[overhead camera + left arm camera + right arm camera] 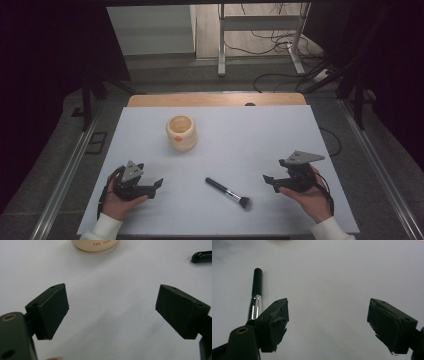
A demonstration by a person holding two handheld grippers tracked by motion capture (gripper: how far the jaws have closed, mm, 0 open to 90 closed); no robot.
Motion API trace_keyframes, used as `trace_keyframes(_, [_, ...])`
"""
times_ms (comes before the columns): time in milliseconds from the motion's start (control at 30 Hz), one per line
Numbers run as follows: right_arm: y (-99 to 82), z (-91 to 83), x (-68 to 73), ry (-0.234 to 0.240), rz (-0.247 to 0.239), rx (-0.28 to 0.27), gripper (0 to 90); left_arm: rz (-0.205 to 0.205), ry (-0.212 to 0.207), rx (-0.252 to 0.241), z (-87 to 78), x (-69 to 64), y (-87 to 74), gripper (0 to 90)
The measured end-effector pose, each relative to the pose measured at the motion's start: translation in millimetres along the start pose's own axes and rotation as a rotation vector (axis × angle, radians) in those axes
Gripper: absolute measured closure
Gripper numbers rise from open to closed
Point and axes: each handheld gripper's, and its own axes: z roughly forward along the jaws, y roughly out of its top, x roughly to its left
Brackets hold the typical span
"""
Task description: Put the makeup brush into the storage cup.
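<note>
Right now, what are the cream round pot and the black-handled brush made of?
The cream round pot looks like matte ceramic or wood; hard to tell. The black-handled brush has a glossy, probably plastic handle, a shiny metal collar and dark bristles.

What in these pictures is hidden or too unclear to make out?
- Cream jar: in the high view its inside is too small and dim to show any contents.
- Jar: in the left gripper view the top edge cuts it off, so its printed lettering stays incomplete.
- Makeup brush: in the right gripper view the right hand-held gripper hides its bristle end.
- Brush handle tip: the right edge of the left gripper view cuts off the rest.
</note>
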Motion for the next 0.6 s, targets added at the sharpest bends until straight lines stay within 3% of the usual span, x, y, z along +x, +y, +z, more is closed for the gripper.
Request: trace_keyframes(600, [18.8,8.8,11.2,0.027,-0.036,0.025,18.5,0.000,-0.001,-0.001,0.1,-0.3,0.3,11.8])
